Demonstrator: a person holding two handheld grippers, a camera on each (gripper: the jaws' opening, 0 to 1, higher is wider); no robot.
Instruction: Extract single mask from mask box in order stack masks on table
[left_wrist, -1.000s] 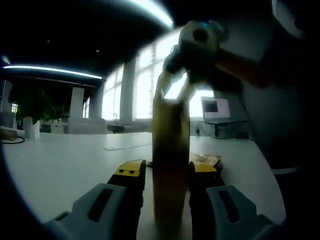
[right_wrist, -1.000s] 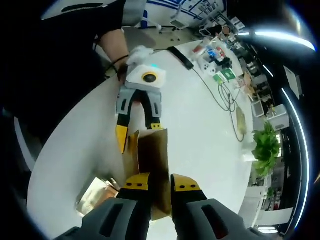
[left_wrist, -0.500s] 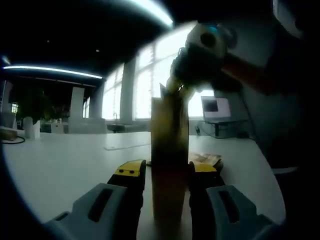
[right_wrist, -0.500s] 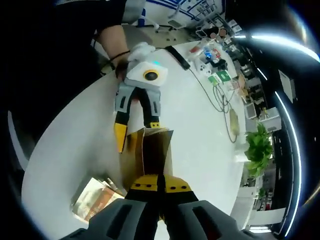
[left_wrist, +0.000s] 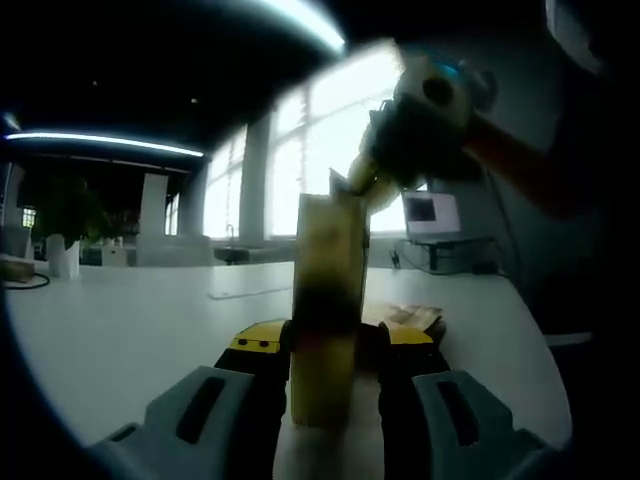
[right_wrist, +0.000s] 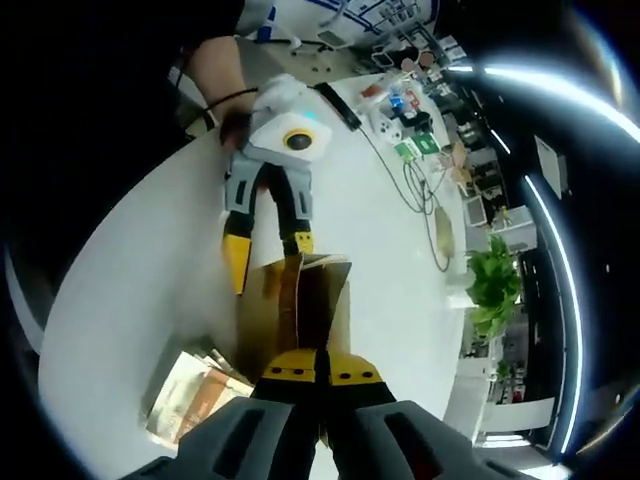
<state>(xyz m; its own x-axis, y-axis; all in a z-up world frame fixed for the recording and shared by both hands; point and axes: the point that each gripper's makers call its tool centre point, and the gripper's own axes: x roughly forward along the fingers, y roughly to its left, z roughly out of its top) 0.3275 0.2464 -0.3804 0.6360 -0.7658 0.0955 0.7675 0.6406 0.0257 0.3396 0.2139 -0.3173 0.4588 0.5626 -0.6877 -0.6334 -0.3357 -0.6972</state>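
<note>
On a white table (right_wrist: 130, 280) stands the mask box (right_wrist: 300, 310), a tall tan carton set upright with its top flaps open. Everything else is placed here by reference to that box.

Seen in the left gripper view, the box (left_wrist: 325, 310) rises between the left gripper's (left_wrist: 325, 345) two yellow-tipped jaws, which press against its lower sides and clamp it. The box leans slightly in that view. Above its open top hangs the right gripper (left_wrist: 420, 130), dark against bright windows, with its tips down at the box's upper rim. Just beside the box, at its foot on the far side, lies a low stack of masks (left_wrist: 405, 318) in printed wrappers. Well behind the box a laptop (left_wrist: 432, 218) sits on a separate stand.

Seen in the right gripper view, the right gripper (right_wrist: 310, 372) reaches down to the near edge of the box's open top. Its jaws are drawn together with no gap visible; whether a mask is pinched between them I cannot tell. Beyond the box, the left gripper (right_wrist: 262, 255) grips it from the far side, held by a person's hand (right_wrist: 265, 95). The masks (right_wrist: 195, 395) lie flat on the table just beside the box's base. Well apart from the box, a cable (right_wrist: 415, 185) runs across the table toward small cluttered items, and a green plant (right_wrist: 490, 290) stands near the far edge.
</note>
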